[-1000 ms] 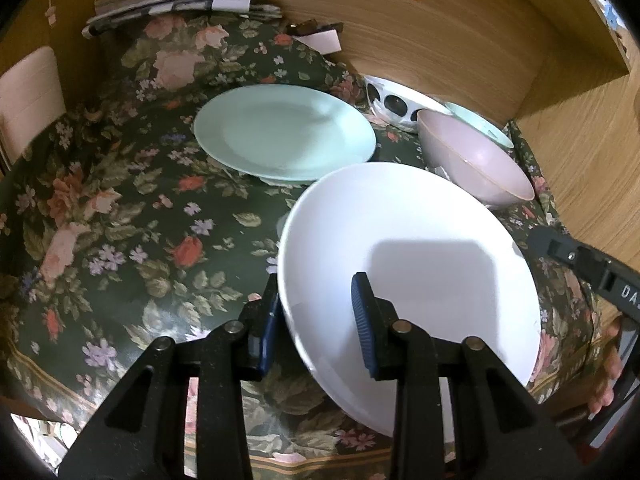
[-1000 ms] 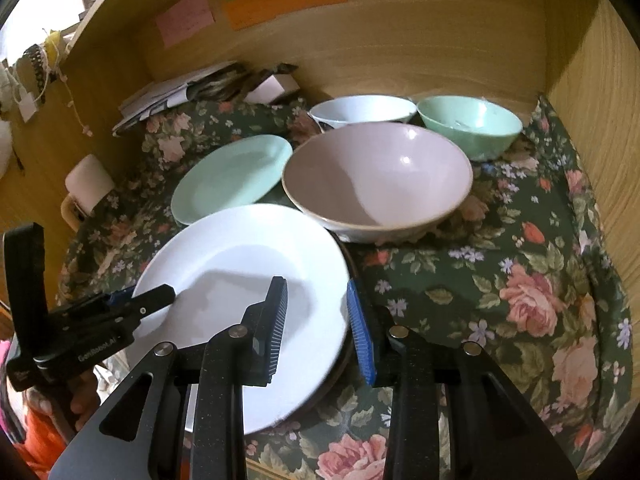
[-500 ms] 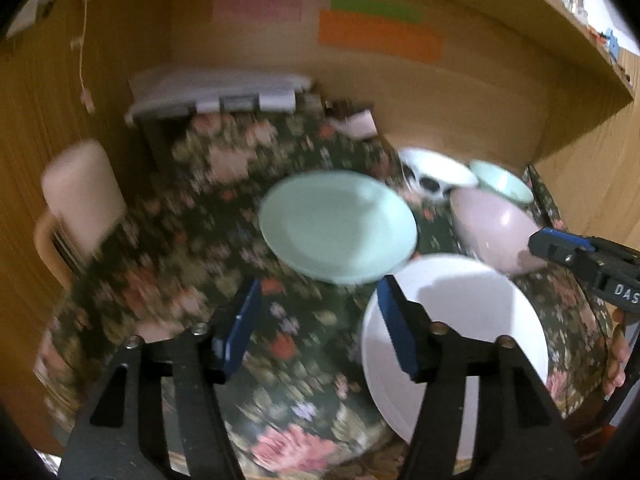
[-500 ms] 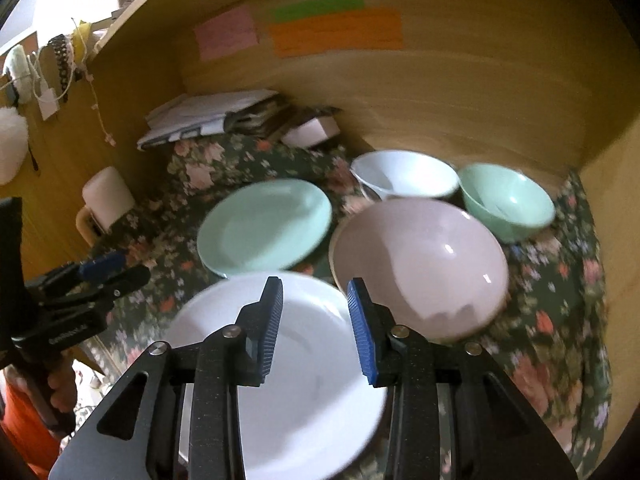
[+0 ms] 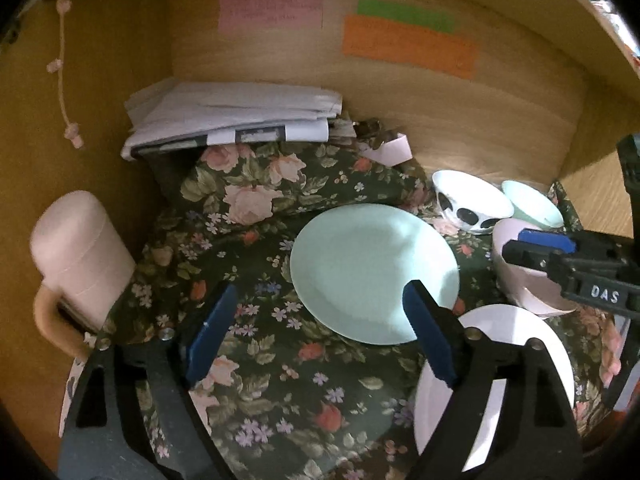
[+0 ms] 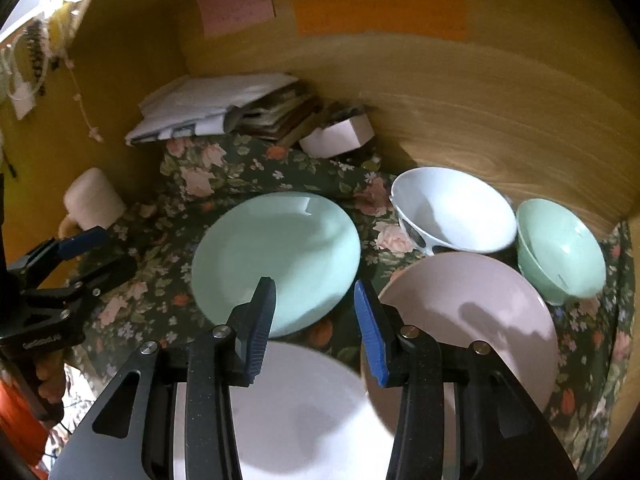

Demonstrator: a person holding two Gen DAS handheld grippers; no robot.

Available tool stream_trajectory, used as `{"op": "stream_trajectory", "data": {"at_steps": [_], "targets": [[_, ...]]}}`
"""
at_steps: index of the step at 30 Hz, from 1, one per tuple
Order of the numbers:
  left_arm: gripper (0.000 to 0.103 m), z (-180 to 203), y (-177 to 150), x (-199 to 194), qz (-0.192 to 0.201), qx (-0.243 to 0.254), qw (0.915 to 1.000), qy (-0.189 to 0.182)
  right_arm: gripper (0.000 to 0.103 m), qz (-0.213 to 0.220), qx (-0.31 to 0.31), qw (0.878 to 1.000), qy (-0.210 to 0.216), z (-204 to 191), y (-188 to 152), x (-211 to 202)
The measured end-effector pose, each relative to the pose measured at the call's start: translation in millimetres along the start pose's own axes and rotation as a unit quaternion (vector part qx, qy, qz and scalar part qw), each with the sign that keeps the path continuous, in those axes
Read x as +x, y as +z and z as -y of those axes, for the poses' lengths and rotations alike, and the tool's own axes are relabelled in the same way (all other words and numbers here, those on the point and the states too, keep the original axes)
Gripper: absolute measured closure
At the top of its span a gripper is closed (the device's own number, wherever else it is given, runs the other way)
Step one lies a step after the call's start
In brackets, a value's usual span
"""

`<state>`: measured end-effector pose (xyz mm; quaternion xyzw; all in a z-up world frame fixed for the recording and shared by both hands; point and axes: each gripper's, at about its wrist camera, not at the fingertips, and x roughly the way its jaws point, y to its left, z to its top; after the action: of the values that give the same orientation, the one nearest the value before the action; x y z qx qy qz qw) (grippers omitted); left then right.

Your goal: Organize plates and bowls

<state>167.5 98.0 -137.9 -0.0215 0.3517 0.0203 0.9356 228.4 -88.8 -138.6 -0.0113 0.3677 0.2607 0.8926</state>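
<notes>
Left gripper jaws just opening, wide, empty; right gripper just opening, part open, empty; risk: white plate overhanging near cloth edge, may slip if nudged.

Glossy, smooth plates and bowls on matt floral cloth, grained wooden walls, paper stack.

"DAS" on right hand-held gripper

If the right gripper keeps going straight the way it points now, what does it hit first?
Most likely the near rim of the mint green plate, which lies just ahead of the open, empty right gripper; depth is unclear.
</notes>
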Motion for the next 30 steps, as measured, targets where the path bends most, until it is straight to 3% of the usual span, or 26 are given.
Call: {"op": "stream_trajectory", "data": {"at_steps": [15,22,30], "targets": [[0.018,-24,10,77,-0.069,0.005,0.9976,-0.005,0.065,-0.097,-0.024,0.995,-0.017,12,29,81],[0.018,-28,11,90,-0.070,0.006,0.9974,-0.014,0.065,-0.136,-0.024,0.990,-0.008,15,39,106],[0.020,-35,11,99,-0.074,-0.008,0.9966,-0.037,0.066,-0.162,-0.032,0.986,-0.032,12,46,123]]}}
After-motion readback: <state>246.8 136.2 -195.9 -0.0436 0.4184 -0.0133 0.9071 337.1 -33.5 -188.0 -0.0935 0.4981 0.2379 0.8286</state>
